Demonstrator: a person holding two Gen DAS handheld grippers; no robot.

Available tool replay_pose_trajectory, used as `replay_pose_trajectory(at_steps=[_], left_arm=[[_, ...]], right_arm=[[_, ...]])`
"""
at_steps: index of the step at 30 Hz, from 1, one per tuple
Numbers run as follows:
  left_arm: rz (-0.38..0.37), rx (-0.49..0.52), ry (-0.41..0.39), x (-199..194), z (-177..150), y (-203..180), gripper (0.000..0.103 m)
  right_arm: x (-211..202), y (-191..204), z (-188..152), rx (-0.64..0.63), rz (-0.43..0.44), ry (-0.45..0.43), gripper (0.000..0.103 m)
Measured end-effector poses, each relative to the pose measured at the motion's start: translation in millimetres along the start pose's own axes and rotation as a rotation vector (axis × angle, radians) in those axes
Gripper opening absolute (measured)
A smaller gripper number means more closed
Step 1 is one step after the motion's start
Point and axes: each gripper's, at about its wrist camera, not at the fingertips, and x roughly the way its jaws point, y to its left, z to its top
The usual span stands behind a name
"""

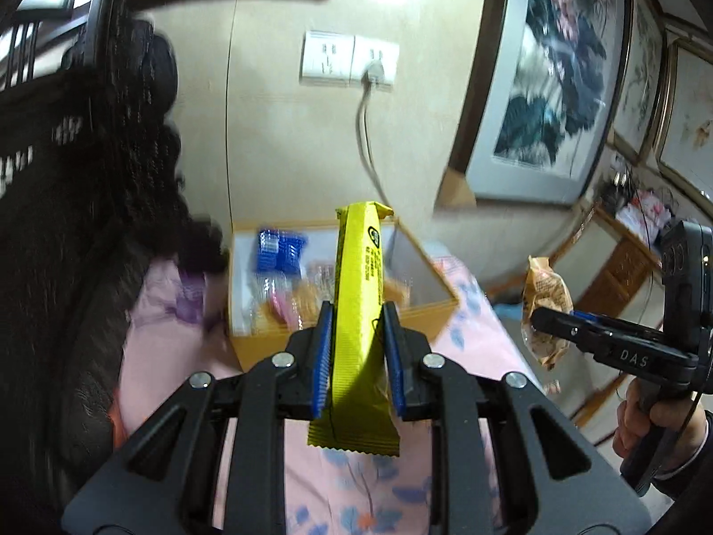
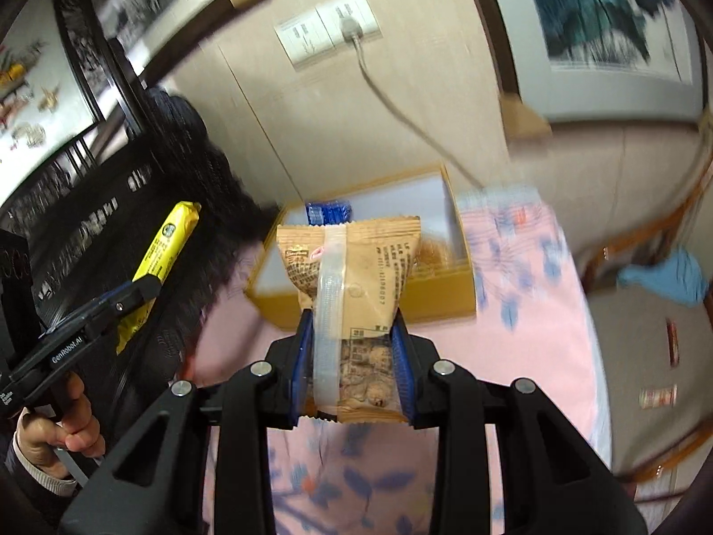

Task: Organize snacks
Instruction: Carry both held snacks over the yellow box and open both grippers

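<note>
My left gripper (image 1: pixel 356 312) is shut on a long yellow snack bar (image 1: pixel 358 276), held upright above the pink floral cloth. It also shows in the right wrist view (image 2: pixel 167 240). My right gripper (image 2: pixel 352 318) is shut on a brown snack packet (image 2: pixel 352 267) with a clear strip down its middle; that packet shows at the right of the left wrist view (image 1: pixel 546 307). Ahead of both stands an open cardboard box (image 1: pixel 428 312) (image 2: pixel 441 298) holding blue-wrapped and other snacks (image 1: pixel 280 249). Both grippers are short of the box.
A pink floral cloth (image 2: pixel 534 312) covers the table. A black furry garment (image 1: pixel 89 223) lies at the left, next to the box. A wall socket (image 1: pixel 347 60) with a hanging cable is behind. Framed paintings (image 1: pixel 552 80) lean at the right. Small packets (image 2: pixel 657 397) lie at the cloth's right edge.
</note>
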Motion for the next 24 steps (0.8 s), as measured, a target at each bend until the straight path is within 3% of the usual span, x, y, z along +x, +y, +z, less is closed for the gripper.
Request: replay_pose_trajectory(at_steps=[6, 12, 13, 14, 15, 17, 20, 24], left_arm=[[0.019, 0.033, -0.083, 22, 73, -6, 0.022], [0.064, 0.008, -0.055, 80, 107, -4, 0.022], [0.086, -0.001, -0.05, 91, 108, -1, 0.031], [0.108, -0.012, -0.037, 104, 107, 2, 0.072], [0.186, -0.034, 0.0, 121, 102, 7, 0.087], [0.238, -0.042, 0.034, 127, 90, 11, 0.089], [0.207, -0.037, -0.009, 105, 70, 12, 0.09], [0.208, -0.068, 0.02, 87, 34, 22, 0.093]], right_arm=[[20, 4, 70, -0.058, 0.013, -0.088, 0.033], [72, 3, 108, -0.083, 0.019, -0.088, 0.035], [86, 2, 111, -0.09, 0.028, -0.068, 0.036], [98, 2, 113, -0.097, 0.021, -0.042, 0.042], [109, 1, 111, -0.104, -0.012, -0.019, 0.057], [114, 1, 106, -0.108, -0.026, -0.011, 0.062], [100, -1, 89, -0.107, 0.04, -0.045, 0.062], [97, -10, 59, -0.094, 0.079, 0.005, 0.062]])
